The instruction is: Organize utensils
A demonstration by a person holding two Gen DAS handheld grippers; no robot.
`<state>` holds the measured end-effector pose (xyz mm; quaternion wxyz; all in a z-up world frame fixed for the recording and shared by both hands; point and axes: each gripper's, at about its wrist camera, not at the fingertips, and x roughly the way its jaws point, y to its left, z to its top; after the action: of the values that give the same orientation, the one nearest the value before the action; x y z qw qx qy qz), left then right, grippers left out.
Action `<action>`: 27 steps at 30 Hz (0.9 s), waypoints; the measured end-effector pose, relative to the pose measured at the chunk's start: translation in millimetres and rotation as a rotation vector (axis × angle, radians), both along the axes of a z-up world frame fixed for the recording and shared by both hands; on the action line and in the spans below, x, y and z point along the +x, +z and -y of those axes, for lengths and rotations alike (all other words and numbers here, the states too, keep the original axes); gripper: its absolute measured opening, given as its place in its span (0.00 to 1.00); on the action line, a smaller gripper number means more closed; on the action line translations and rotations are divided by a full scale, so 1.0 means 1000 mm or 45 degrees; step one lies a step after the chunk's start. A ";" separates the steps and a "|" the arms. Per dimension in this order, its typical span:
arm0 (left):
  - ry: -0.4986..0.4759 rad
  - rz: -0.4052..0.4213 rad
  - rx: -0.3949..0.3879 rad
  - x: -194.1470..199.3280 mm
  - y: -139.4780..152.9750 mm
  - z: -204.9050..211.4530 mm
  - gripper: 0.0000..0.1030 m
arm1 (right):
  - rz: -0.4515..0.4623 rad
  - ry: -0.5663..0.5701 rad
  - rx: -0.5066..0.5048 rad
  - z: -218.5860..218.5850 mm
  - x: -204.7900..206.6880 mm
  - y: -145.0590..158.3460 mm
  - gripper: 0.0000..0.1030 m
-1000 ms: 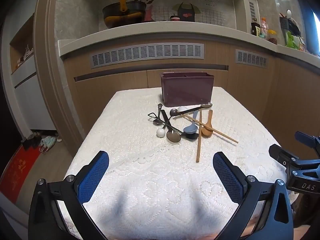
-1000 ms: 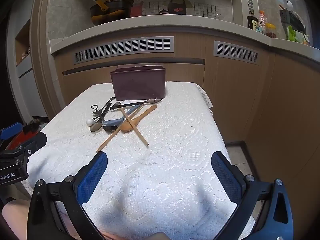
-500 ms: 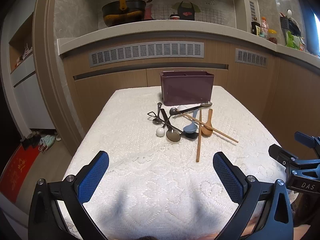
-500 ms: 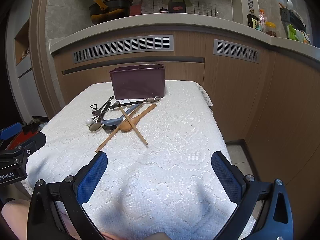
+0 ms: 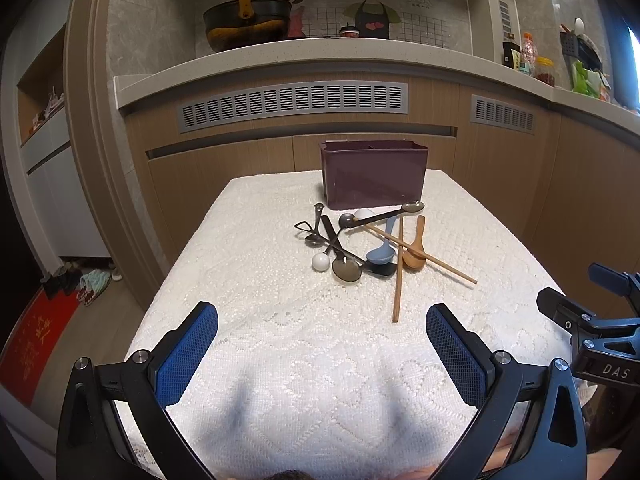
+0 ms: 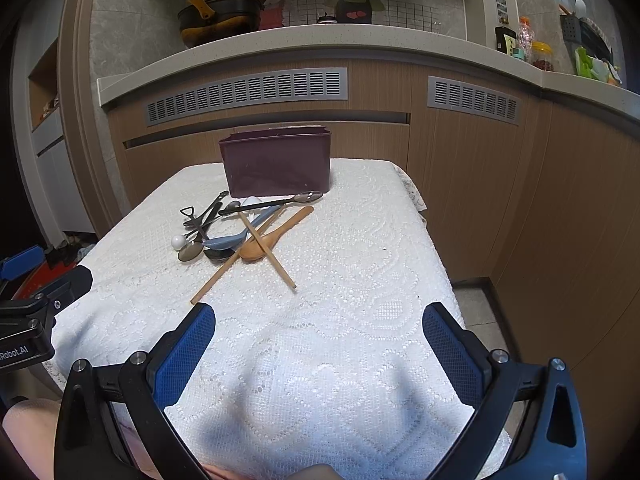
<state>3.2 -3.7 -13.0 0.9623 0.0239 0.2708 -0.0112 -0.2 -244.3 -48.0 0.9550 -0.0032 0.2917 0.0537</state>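
Observation:
A dark purple utensil box (image 5: 374, 174) (image 6: 277, 162) stands at the far end of the table. In front of it lies a tangled pile: two wooden chopsticks (image 5: 398, 276) (image 6: 266, 244), a wooden spoon (image 5: 416, 250) (image 6: 274, 238), a blue spoon (image 5: 382, 250) (image 6: 236, 240), several dark metal spoons (image 5: 346, 268) (image 6: 191, 251) and a white ball-ended piece (image 5: 321, 261) (image 6: 177, 242). My left gripper (image 5: 322, 344) hovers open over the near table, well short of the pile. My right gripper (image 6: 318, 344) is open too, empty, near the front edge.
A white lace cloth (image 5: 280, 320) (image 6: 360, 280) covers the table. Wooden cabinets and a counter (image 5: 320, 52) with a pot (image 5: 248, 20) stand behind. The right gripper shows at the left view's right edge (image 5: 592, 320). Floor drops off on both sides.
Both views have shifted only slightly; the counter and pot sit a little lower in frame. The utensils lie as before and both grippers stay open.

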 end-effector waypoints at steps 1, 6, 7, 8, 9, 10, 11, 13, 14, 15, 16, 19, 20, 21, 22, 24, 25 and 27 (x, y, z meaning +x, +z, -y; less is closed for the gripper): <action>0.001 0.000 0.000 0.000 -0.001 0.000 1.00 | 0.001 0.000 0.000 0.000 0.000 -0.001 1.00; 0.000 -0.002 0.000 0.001 0.000 0.000 1.00 | 0.000 0.000 0.000 0.000 0.000 0.000 1.00; 0.000 -0.002 0.000 0.000 0.000 0.000 1.00 | 0.000 -0.001 0.000 0.000 0.000 0.000 1.00; -0.001 -0.003 0.000 0.001 0.000 -0.001 1.00 | 0.000 0.000 0.000 0.000 0.000 0.001 1.00; -0.001 -0.003 -0.001 0.001 0.000 0.000 1.00 | 0.000 0.000 0.000 0.000 0.000 0.000 1.00; -0.001 -0.003 0.000 0.000 0.000 0.000 1.00 | 0.000 0.000 0.000 0.000 0.000 0.000 1.00; -0.001 -0.004 0.000 0.001 0.000 0.000 1.00 | 0.001 -0.001 -0.001 0.000 0.000 0.001 1.00; -0.002 -0.004 0.000 0.001 0.000 0.000 1.00 | 0.000 -0.001 -0.001 0.000 0.000 0.001 1.00; 0.000 -0.005 -0.001 0.001 0.001 -0.001 1.00 | 0.000 -0.001 -0.001 0.000 0.000 0.001 1.00; -0.001 -0.005 -0.001 0.001 0.001 -0.001 1.00 | 0.000 -0.001 -0.001 0.000 0.000 0.000 1.00; 0.000 -0.005 -0.002 0.001 0.000 -0.001 1.00 | 0.000 -0.001 0.000 0.000 0.000 0.000 1.00; -0.001 -0.006 -0.001 0.001 0.000 -0.001 1.00 | 0.001 -0.002 -0.002 0.000 0.000 0.001 1.00; 0.000 -0.006 -0.001 0.001 0.000 -0.001 1.00 | 0.001 -0.001 -0.002 0.000 0.000 0.001 1.00; 0.000 -0.006 0.000 0.001 0.000 0.000 1.00 | 0.001 -0.001 -0.002 0.000 0.000 0.001 1.00; 0.000 -0.006 0.000 0.001 0.000 0.000 1.00 | 0.001 -0.001 -0.002 0.000 0.000 0.001 1.00; 0.000 -0.007 -0.001 0.002 0.000 -0.001 1.00 | 0.001 -0.002 -0.002 0.000 0.000 0.001 1.00; 0.000 -0.007 0.000 0.002 0.000 0.000 1.00 | 0.001 -0.001 -0.002 0.000 0.000 0.001 1.00; -0.001 -0.008 0.000 0.002 0.000 -0.001 1.00 | 0.000 -0.001 -0.001 0.000 0.000 0.001 1.00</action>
<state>4.8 -3.2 -12.7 0.9615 0.0239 0.2736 -0.0115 -0.1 -244.0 -46.8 0.9550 -0.0035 0.2918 0.0531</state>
